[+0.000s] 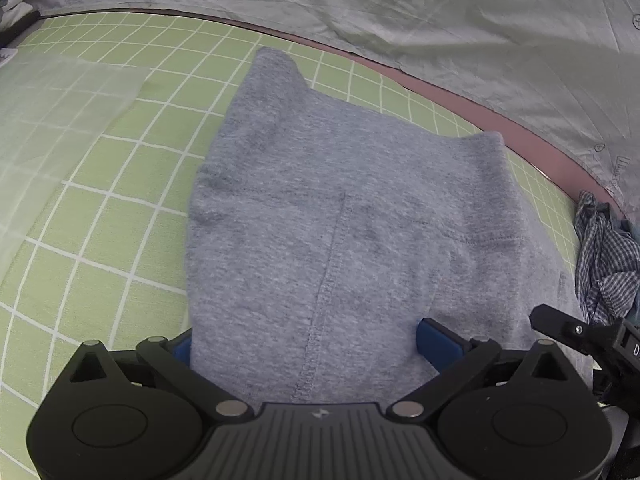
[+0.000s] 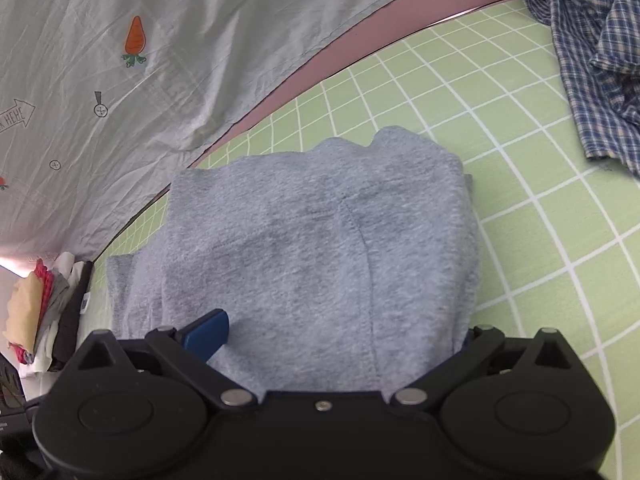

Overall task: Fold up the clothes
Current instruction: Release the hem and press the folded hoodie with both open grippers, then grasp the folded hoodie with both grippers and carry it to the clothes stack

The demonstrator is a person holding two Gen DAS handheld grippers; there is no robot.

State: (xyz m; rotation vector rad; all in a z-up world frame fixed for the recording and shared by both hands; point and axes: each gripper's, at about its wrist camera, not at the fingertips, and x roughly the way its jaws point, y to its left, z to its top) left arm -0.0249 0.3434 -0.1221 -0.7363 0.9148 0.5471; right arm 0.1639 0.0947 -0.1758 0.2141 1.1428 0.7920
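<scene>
Out on the green mat with white grid lines: soft grey fleece garment, folded over once. Spread wide around its near edge, gripping nothing: left hand-held gripper, right hand-held gripper. Mid-fold, most likely. Next: pinch the near edge, lift, lay over evenly.

Folded grey fleece garment on green grid mat
</scene>
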